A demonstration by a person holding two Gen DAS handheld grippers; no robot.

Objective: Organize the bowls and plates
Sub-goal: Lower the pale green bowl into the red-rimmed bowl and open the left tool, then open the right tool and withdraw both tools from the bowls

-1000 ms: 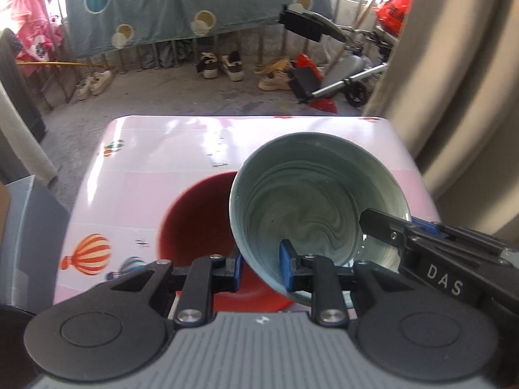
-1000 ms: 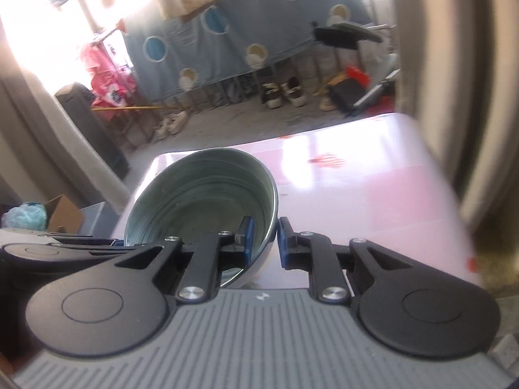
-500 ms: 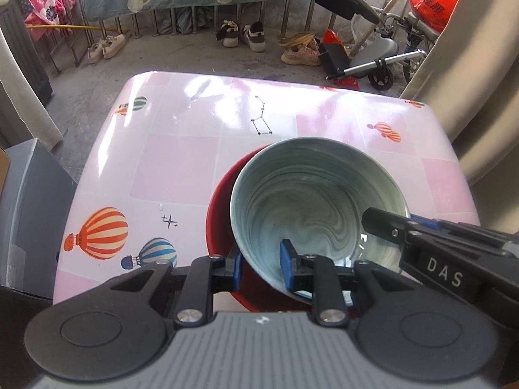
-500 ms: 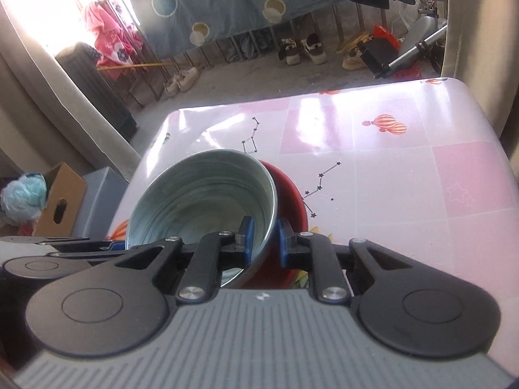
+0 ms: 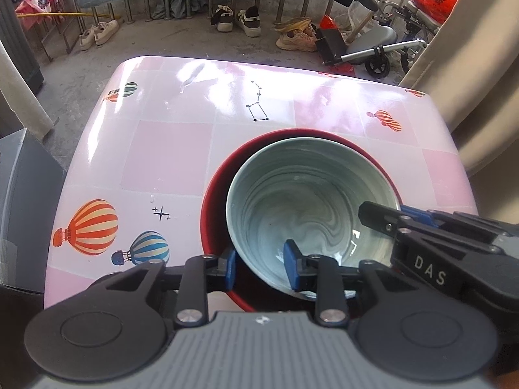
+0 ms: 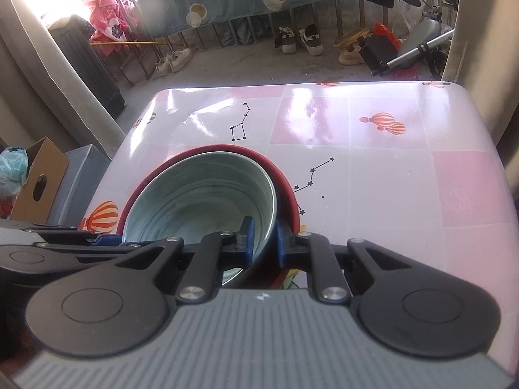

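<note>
The green bowl sits inside the red bowl on the pink table, a little off-centre, with more red rim showing on the far side than near the grippers. Both grippers straddle the green bowl's wall on its near side.

The left gripper is opening — its blue pads stand clear of the wall, which passes between them with a gap on each side. The right gripper is clamped on the rim, one pad inside the bowl and one outside, wedged in the narrow space between the two bowls.

The step in hand looks like letting go after nesting. To do it well, the left jaws should spread far enough that neither pad drags on the wall. Then that gripper should lift straight up along the wall rather than swing sideways, since a sideways pull would likely tip or slide the green bowl. The right gripper should hold steady until the left is free, then release the same way; its outer pad is tucked beside the red rim, so it needs a clean vertical exit — catching that rim could shift both bowls on the slick tablecloth.
</note>
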